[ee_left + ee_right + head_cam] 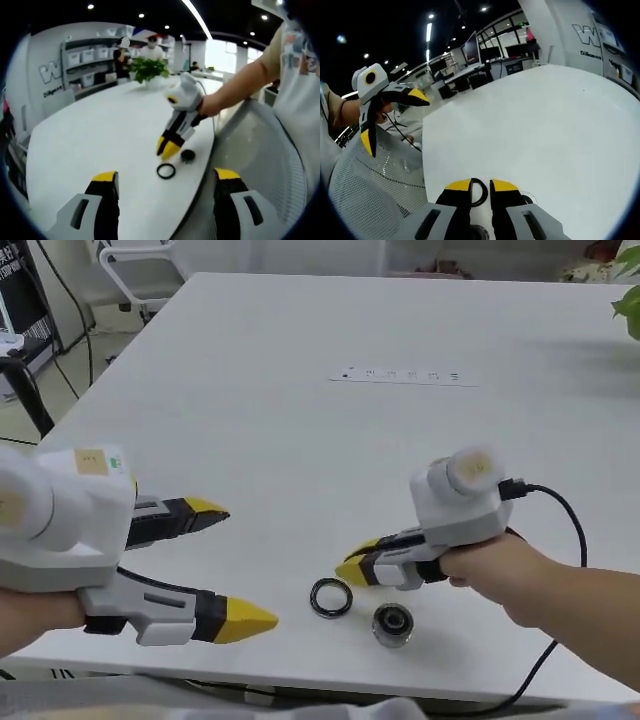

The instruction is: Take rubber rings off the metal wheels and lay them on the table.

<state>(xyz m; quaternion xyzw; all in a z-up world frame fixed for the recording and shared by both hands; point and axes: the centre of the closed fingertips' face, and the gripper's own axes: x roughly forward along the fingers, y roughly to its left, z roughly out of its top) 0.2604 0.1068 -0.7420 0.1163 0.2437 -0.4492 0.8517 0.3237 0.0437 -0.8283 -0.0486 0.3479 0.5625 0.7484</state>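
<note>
Finding one: the rubber ring (316,600) lies flat on the table (300,430), near its front edge. It is off the metal wheel (392,624), which sits just beside it with a small gap between them. I cannot tell whether any rubber is left on that wheel.

Finding two: my right gripper (352,568) hangs low at the ring's far side, tips pointing down towards it. Its jaws are almost together, with only a narrow slit between them, and they clamp nothing. In the right gripper view the ring's arc shows through that slit, just past the tips. I cannot tell whether a tip touches the ring.

Finding three: my left gripper (225,563) hovers to the left, well apart from both parts, with its jaws spread wide and empty.

Assessment: I judge this ring as laid down, so the step in hand is clearing the right gripper away from it. To do that well I would raise the tips straight up before swinging aside, so that neither tip hooks the ring and drags it. Rubber may cling to a tip, so a slow lift is wise. Both parts sit close to the edge, and a nudge towards me could send the wheel rolling off.
</note>
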